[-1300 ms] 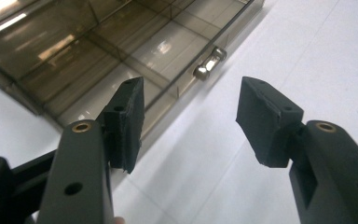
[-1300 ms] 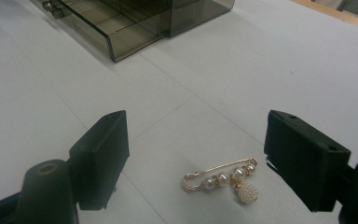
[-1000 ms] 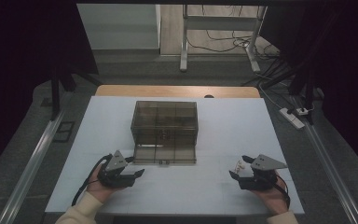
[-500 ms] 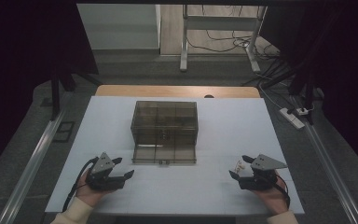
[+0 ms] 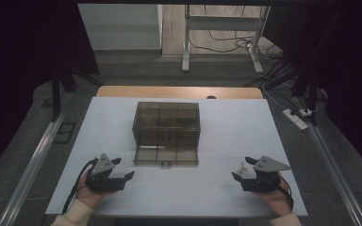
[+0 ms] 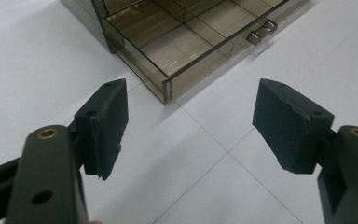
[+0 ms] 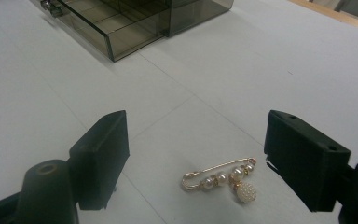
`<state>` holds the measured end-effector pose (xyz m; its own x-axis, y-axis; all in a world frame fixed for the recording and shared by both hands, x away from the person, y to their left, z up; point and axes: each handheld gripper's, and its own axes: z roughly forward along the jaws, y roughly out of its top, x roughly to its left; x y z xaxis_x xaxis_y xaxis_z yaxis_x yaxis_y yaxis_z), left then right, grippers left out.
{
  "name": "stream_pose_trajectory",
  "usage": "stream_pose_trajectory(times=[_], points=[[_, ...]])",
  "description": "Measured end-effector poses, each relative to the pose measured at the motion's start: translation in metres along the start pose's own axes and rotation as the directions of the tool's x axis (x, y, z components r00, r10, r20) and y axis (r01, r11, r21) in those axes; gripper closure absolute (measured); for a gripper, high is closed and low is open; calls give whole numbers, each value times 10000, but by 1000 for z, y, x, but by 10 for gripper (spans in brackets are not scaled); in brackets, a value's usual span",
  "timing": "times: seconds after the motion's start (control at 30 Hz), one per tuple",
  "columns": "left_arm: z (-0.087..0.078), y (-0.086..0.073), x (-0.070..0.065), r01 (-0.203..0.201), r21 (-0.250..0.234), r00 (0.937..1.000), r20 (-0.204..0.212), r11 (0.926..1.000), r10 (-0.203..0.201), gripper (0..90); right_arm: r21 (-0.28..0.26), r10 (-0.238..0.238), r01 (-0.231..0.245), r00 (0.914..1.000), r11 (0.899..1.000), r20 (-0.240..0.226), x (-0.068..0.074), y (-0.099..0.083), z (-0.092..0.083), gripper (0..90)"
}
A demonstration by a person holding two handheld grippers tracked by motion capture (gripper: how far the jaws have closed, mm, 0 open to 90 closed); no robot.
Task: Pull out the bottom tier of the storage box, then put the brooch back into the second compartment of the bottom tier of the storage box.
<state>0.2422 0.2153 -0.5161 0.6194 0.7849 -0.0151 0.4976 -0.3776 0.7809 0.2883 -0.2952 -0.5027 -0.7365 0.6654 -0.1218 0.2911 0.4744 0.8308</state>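
Right gripper [image 7: 196, 154] rests low at the table's [image 5: 226, 132] near right edge, jaws spread wide and empty, a gold pearl brooch pin [image 7: 223, 179] lying on the surface between them; left gripper [image 6: 191, 121] sits near left, likewise gaping, holding nothing; farther off, centred, a smoky clear organiser box [image 5: 166, 125] has its bottom drawer [image 5: 166, 155] pulled out; seemingly pickup is next: lower, then pinch the pin.
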Motion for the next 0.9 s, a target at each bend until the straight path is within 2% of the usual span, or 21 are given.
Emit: stream_pose_trajectory(times=[0.43,0.7,0.8,0.9], points=[[1,-1,0,60,43,10000,49,10000,-61,256,-21,55,-55,9999,10000,119,-1,1,-2,211],[0,0,-1,12,24,10000,-15,10000,-12,253,9,284,-284,9985,9996,463,-5,2,-5,211],[1,0,-1,-30,52,10000,-22,10000,31,252,134,285,-295,9969,9995,727,-6,4,-6,211],[2,0,-2,-103,127,9999,-5,9999,103,252,294,354,-377,9965,9989,761,-9,7,-6,210]])
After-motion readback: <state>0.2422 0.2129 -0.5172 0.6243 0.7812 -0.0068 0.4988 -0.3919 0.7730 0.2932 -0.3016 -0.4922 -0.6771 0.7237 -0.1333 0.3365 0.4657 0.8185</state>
